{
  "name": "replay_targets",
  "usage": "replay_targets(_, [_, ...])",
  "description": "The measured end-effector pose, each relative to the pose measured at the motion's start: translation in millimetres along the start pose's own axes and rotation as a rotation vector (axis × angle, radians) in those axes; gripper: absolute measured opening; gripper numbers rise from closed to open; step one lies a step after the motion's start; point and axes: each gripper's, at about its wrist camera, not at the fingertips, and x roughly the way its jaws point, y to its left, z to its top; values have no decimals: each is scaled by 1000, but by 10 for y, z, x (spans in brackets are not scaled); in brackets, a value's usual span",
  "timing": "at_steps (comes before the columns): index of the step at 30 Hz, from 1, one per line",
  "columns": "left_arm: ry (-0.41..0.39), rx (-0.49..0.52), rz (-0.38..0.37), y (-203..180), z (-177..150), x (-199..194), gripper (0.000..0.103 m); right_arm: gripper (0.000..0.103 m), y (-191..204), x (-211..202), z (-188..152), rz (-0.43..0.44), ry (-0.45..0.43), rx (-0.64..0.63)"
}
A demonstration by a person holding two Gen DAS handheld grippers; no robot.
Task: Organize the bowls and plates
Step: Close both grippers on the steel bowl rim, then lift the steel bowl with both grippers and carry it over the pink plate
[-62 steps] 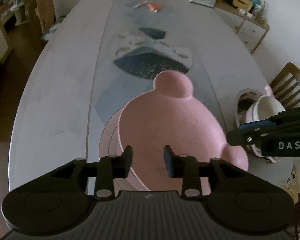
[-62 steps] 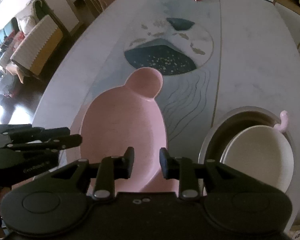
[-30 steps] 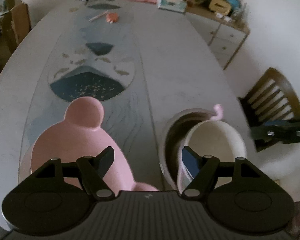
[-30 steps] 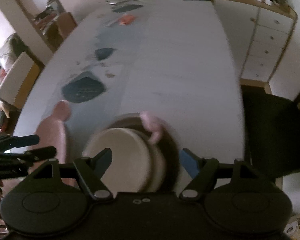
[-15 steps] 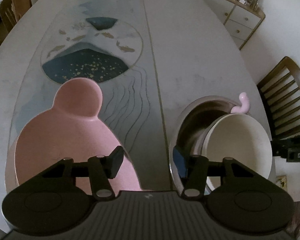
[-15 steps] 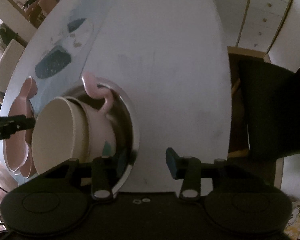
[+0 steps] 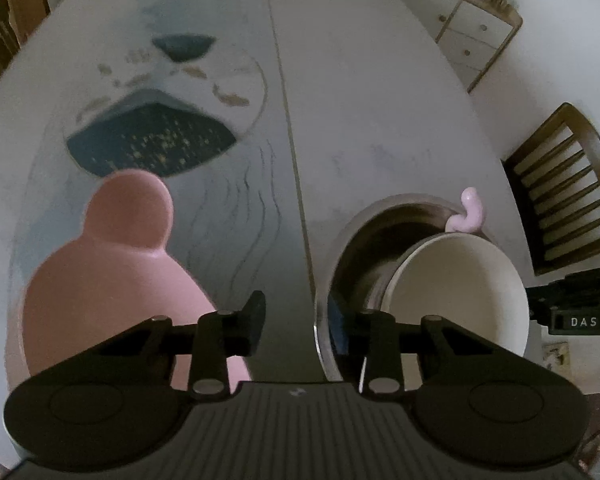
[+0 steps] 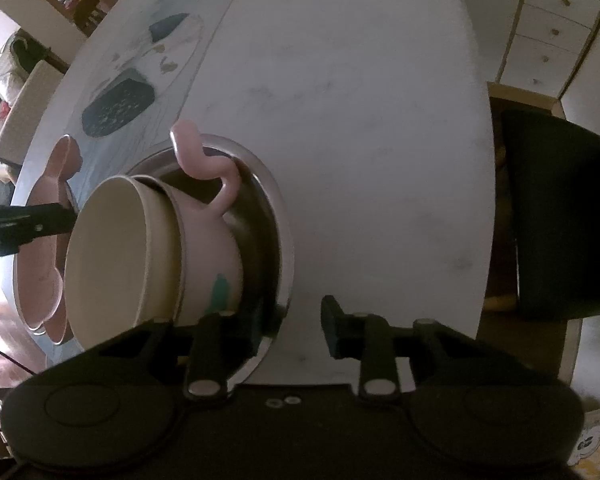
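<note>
While both grippers stay parted, the left gripper (image 7: pixel 295 322) and right gripper (image 8: pixel 289 326) have closed in to straddle opposite rims of the steel bowl (image 8: pixel 277 216) holding the cream bowl (image 7: pixel 456 280).

Your left gripper (image 7: pixel 295 322) leaves the pink plate (image 7: pixel 103 276), which it straddled two seconds ago, and now brackets the near-left rim of the steel bowl (image 7: pixel 332 248), its jaws narrower than a second ago. Your right gripper (image 8: pixel 293 326) swings off the plate too, opens, and now straddles the steel bowl's near-right rim (image 8: pixel 283 264).
</note>
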Motion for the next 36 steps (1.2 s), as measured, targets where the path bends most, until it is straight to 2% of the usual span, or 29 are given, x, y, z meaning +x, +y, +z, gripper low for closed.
replay_targets(8, [68,-18,-37,-62,-71,190,29,20,39,42,30,15,15,-24])
replay_targets(11, [83,-37,-45,-85,-105,246,24,20,43,67,45,18,19,-26])
replay_targets(13, [85,-45,-50,-97,-120,270,17,18,51,79,52,19,23,-29])
replay_targets(18, [81,-58,-27,-119,-146,293,11,15,78,124,69,20,36,-44])
replay_targets(26, [71,-68,10,-171,-166,264,11,14,86,133,72,11,50,-22])
replay_targets(36, [66,-106,7,-123,-178,189,11,12,114,52,124,6,61,-10])
